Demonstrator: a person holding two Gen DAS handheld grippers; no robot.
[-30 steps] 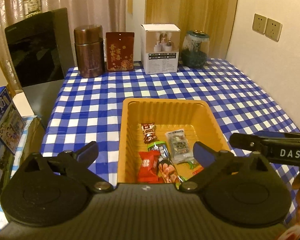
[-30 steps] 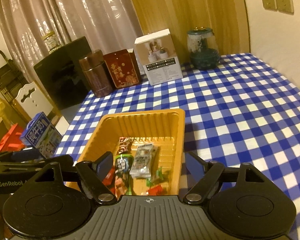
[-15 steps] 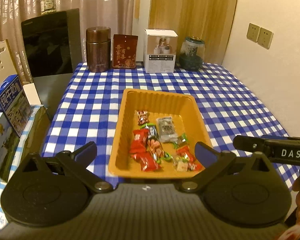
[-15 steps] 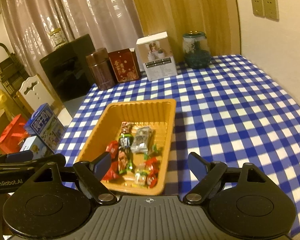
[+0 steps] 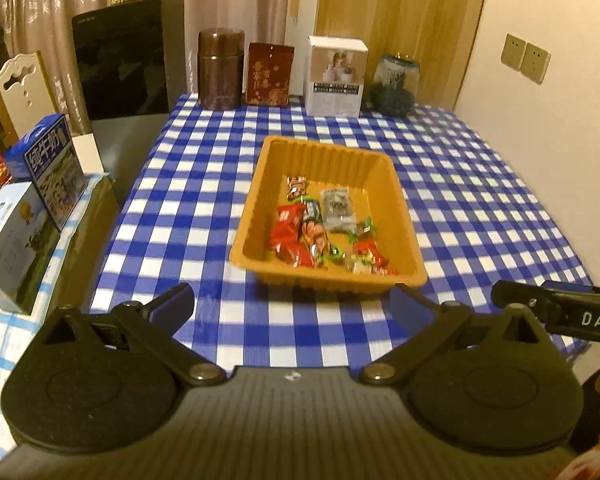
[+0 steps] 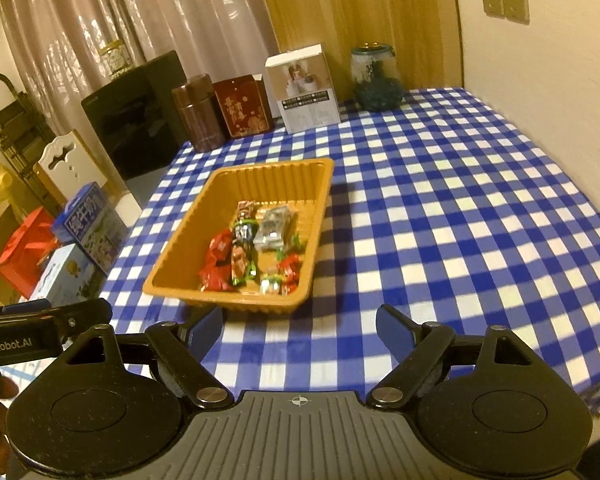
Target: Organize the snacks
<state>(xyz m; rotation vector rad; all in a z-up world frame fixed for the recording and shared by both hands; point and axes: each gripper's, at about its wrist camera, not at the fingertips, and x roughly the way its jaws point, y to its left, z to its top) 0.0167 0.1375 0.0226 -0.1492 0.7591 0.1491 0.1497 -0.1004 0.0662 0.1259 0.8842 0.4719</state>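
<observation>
Where curtains hang, checkered tablecloth (image 5: 204,184)

Glossy plastic tray (image 5: 410,236); shiny foil wrappers (image 5: 288,228) (crinkled); smooth checked tablecloth (image 5: 188,208).

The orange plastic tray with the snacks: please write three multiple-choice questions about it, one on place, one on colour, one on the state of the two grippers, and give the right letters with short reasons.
1. Where are the wrapped snacks?
A. Scattered on the cloth
B. Inside the orange plastic tray
C. On top of the white box

2. What pattern has the tablecloth?
A. Blue and white checks
B. Red stripes
C. Plain green

3. How are the two grippers?
A. Both shut on snacks
B. One holds the tray
C. Both open, holding nothing

Answers:
1 B: the wrapped snacks all lie inside the orange plastic tray.
2 A: the tablecloth shows blue and white squares.
3 C: the left gripper and the right gripper have jaws apart with nothing between them, short of the tray.
</observation>
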